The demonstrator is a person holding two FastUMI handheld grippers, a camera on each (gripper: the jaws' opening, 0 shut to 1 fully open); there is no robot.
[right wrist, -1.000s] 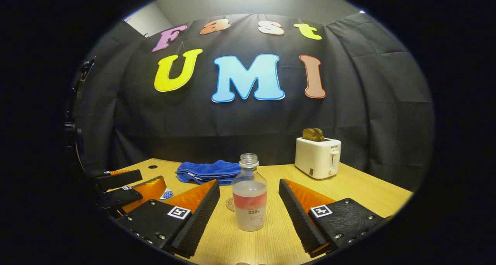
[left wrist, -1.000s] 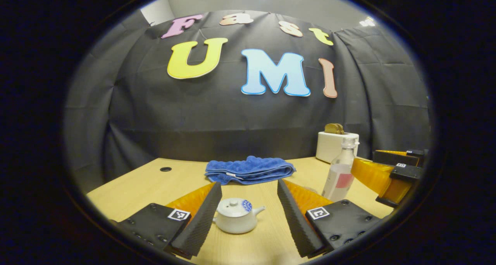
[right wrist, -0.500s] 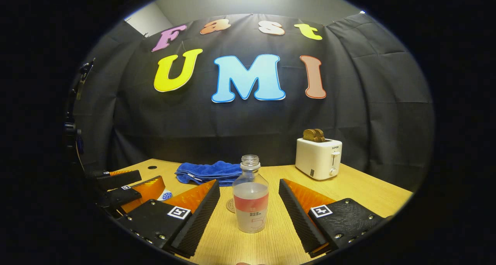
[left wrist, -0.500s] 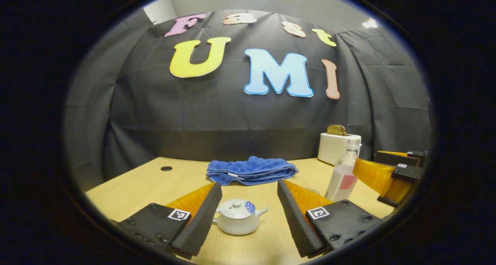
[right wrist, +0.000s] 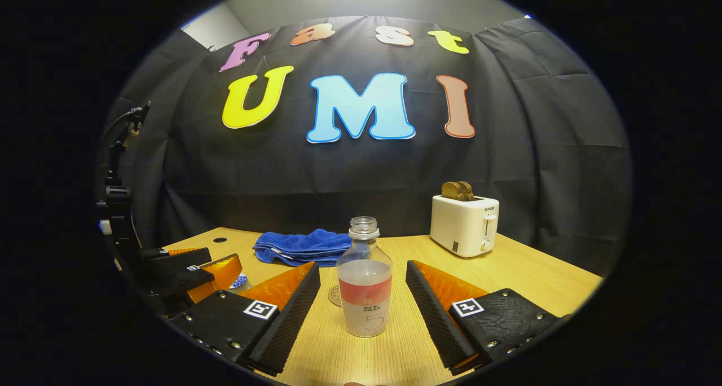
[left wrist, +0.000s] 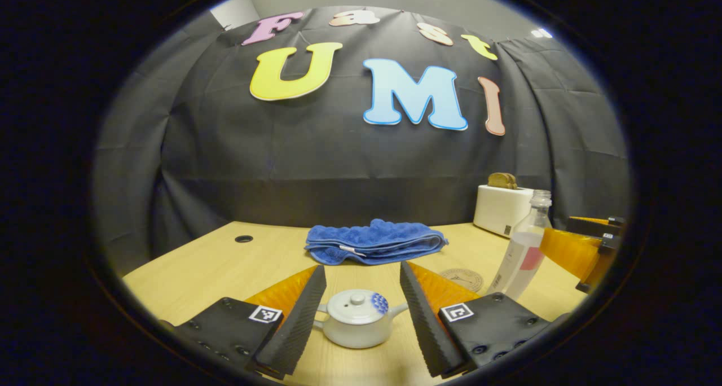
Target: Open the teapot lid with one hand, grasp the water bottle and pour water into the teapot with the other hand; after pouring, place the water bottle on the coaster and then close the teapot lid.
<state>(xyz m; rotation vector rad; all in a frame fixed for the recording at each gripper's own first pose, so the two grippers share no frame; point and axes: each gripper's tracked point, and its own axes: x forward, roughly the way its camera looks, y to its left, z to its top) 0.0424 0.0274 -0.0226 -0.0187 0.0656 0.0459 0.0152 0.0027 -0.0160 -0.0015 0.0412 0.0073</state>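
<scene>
Teapot (left wrist: 359,324) stands upright on the table (left wrist: 225,262), at about 6 o'clock in the left gripper view, between the spread fingers of the left gripper (left wrist: 361,312), which is released and touches neither body nor lid. Lid (left wrist: 356,306) sits closed on the pot; its small knob (left wrist: 357,299) points up, the spout points toward 3 o'clock and the handle lies just beside the left-hand finger. Risk: a finger closing on the pot from this level may catch the handle or spout and push the pot sideways instead of gripping the knob; a knob this small may also slip from the pads. Blue towel (left wrist: 375,242) lies folded at 12 o'clock beyond the teapot, well apart from it.

Coaster (left wrist: 463,279) lies flat at about 2 o'clock from the teapot, near the base of the water bottle (right wrist: 364,281). In the right gripper view the bottle stands upright and uncapped at 6 o'clock, partly filled, between the open fingers of the right gripper (right wrist: 364,295), with a gap on either side. Risk: with no cap, any knock or early tilt spills water on the table; a grip set low on the smooth wall may let the bottle swivel during the pour. Toaster (right wrist: 464,225) stands at 2 o'clock, well apart. Both grippers work near each other, so a collision during the pour is possible.
</scene>
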